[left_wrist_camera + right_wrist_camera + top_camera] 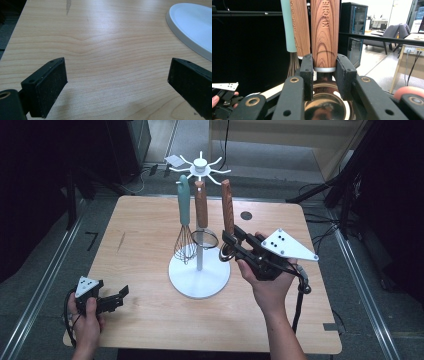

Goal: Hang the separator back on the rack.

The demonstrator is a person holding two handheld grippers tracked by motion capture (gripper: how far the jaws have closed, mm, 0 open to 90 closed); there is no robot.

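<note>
Right gripper view: right gripper (pixel 325 75) fingers clamped on the lower end of the wood-handled utensil (pixel 324 32), which hangs from the white rack (pixel 199 279) mid-desk (pixel 140 225), beside a second wood-handled tool (pixel 201 205) and teal whisk (pixel 184 220). Left gripper (pixel 116 298) rests near desk corner, fingers wide apart, holding nothing

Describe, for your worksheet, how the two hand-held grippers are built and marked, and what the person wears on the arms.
Each gripper is black with two blocky black jaws; brass-coloured pivot pins show on the right gripper. Both carry a grey three-cornered plate with small dark dots on top, larger-looking on the right gripper than on the left gripper. A black cable trails from each toward the table's near edge. The forearms are bare: no sleeves or gloves are visible.
</note>
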